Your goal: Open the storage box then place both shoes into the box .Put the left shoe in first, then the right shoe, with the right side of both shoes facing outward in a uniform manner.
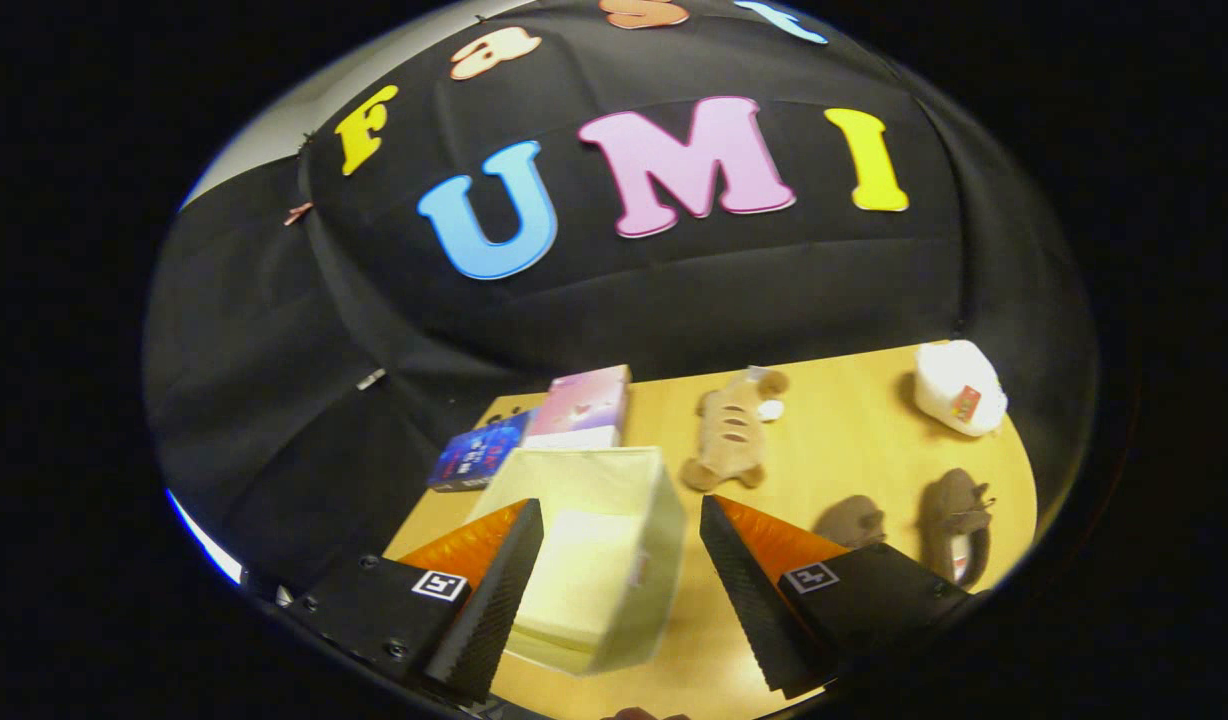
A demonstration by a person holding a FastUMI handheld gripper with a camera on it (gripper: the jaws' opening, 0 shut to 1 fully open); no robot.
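A pale yellow fabric storage box stands open on the wooden table, directly between and below my fingers; its inside holds nothing. My gripper is open, hovering above the box with nothing between its fingers. Two brown plush shoes lie on the table to the right: one is just beyond my right finger, partly hidden by it, and the other lies further right with its opening showing. My left finger overlaps the box's left wall.
A pink book and a dark blue book lie behind the box. A tan striped plush toy sits mid-table. A white plush object rests at the far right corner. Bare wooden table lies between toy and shoes.
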